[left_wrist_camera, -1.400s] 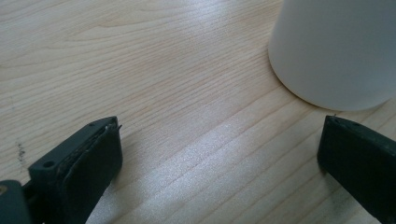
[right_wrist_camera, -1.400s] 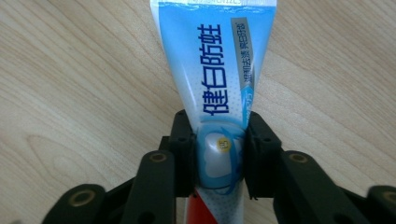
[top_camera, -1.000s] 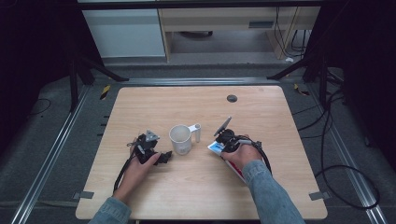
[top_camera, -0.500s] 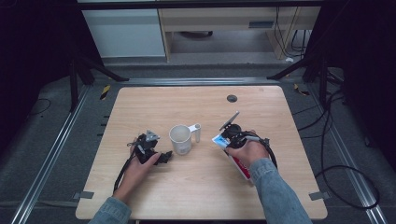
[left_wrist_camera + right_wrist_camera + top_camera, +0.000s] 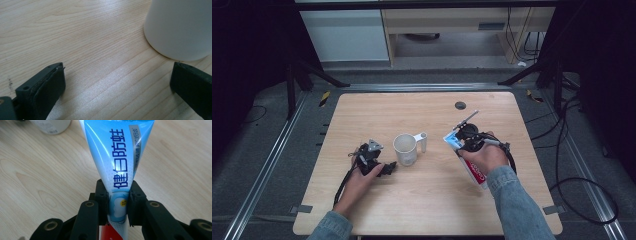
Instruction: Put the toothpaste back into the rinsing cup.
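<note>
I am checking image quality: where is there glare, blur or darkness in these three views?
High view: table evenly lit, surroundings dark. Left gripper view: a soft sheen on the wood, white cup slightly blurred. Right gripper view: glare along the toothpaste tube, near jaws soft.

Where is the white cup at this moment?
In the high view the white cup stands near the table's middle, between the left gripper and the right gripper, which holds a toothpaste tube.
</note>
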The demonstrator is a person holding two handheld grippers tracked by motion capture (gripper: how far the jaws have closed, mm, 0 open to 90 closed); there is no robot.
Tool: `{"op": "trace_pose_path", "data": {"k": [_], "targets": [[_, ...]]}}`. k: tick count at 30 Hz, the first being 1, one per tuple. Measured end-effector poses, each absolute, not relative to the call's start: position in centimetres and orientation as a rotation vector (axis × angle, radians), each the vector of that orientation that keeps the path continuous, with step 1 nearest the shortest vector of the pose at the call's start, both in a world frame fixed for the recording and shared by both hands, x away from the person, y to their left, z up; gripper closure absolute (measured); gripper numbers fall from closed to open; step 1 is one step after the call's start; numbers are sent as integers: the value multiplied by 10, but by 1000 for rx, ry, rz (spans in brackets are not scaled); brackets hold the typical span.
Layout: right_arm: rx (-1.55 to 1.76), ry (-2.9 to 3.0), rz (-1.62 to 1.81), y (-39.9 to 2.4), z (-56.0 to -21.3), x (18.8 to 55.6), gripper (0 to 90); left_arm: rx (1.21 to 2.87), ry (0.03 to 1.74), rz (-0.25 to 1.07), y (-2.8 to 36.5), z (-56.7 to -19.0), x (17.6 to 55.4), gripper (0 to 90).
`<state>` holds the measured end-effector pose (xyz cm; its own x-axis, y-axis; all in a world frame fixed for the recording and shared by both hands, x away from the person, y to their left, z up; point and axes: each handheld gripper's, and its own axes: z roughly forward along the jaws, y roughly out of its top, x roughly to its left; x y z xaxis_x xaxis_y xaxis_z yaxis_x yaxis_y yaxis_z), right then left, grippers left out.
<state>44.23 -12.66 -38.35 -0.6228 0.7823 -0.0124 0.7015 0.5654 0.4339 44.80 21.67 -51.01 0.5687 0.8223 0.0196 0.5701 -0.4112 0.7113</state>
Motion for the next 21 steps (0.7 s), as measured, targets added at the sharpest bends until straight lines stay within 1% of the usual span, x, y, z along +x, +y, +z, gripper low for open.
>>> {"op": "trace_pose_path", "data": {"k": [7,21], "targets": [[1223,2532,674,-131,-364,443,737,2136,1106,488,217,-510,448,0],[1195,2444,779,-137,-348,446,737,2131,1108,488,217,-510,448,0]]}}
